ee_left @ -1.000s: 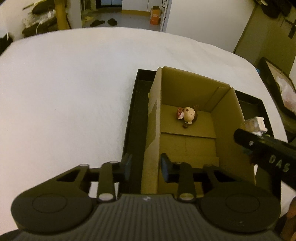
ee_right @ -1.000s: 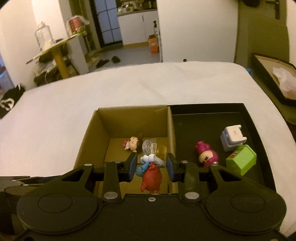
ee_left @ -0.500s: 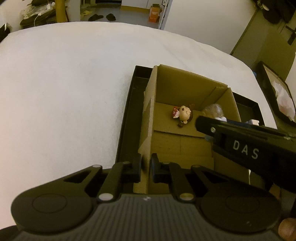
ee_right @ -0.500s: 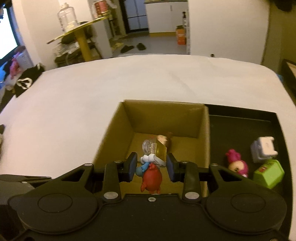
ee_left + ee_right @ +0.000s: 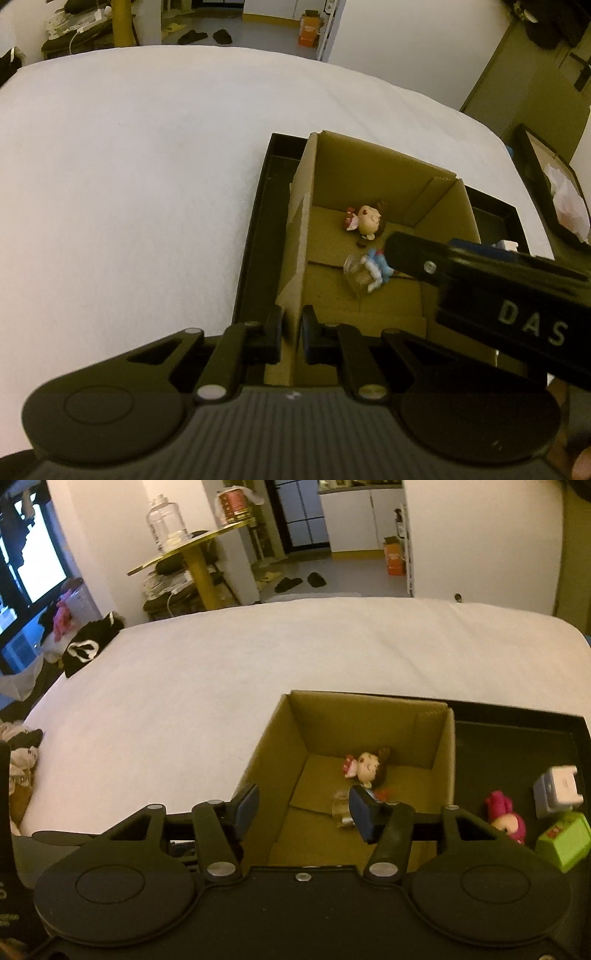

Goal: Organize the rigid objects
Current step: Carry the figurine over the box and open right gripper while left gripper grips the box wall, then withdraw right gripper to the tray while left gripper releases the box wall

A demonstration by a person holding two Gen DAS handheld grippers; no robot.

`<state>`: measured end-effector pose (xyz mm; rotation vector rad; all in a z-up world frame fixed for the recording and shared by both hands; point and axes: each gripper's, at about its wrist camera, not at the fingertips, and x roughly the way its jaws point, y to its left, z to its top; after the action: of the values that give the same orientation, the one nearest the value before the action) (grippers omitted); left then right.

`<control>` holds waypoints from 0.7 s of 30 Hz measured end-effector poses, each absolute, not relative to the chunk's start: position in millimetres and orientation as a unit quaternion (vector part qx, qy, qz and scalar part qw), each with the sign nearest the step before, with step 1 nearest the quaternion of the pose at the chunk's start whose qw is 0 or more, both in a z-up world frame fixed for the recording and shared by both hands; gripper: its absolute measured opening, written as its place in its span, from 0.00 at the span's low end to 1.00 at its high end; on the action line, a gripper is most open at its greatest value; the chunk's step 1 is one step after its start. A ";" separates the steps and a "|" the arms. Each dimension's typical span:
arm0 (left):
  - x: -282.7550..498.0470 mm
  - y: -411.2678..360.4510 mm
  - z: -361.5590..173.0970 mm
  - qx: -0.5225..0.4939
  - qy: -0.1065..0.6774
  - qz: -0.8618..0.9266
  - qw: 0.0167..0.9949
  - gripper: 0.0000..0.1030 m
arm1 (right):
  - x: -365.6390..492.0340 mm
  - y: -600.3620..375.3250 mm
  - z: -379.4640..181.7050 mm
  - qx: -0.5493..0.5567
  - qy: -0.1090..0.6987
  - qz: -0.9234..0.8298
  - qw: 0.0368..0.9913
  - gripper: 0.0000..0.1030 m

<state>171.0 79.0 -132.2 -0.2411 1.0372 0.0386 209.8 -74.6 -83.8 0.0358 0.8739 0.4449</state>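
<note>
An open cardboard box stands in a black tray on a white bed. Inside lie a brown-haired doll figure and a blue, white and red figure with a clear part. My left gripper is shut on the box's near left wall. My right gripper is open and empty above the box; its arm crosses the left wrist view.
In the tray right of the box lie a pink figure, a green block and a grey-white block. The white bed spreads left and behind. A dark framed box lies beyond the bed's right edge.
My right gripper opened and let go of the blue and red figure, which now lies in the box. My left gripper stays shut on the box wall.
</note>
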 end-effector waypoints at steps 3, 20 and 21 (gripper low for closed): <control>170.9 77.2 -132.1 -0.109 0.495 0.019 0.862 0.09 | 206.9 -82.7 -85.2 0.022 0.422 0.203 0.883 0.53; 169.0 65.7 -127.5 -0.074 0.492 0.032 0.867 0.09 | 189.6 -146.2 -81.7 0.037 0.412 0.160 0.896 0.54; 167.6 63.7 -125.8 -0.067 0.489 0.033 0.869 0.09 | 188.8 -150.6 -83.4 0.039 0.414 0.156 0.896 0.54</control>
<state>167.6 63.7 -125.8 -0.1412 1.0241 0.0682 188.8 -150.6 -83.4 0.0816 0.8578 0.3234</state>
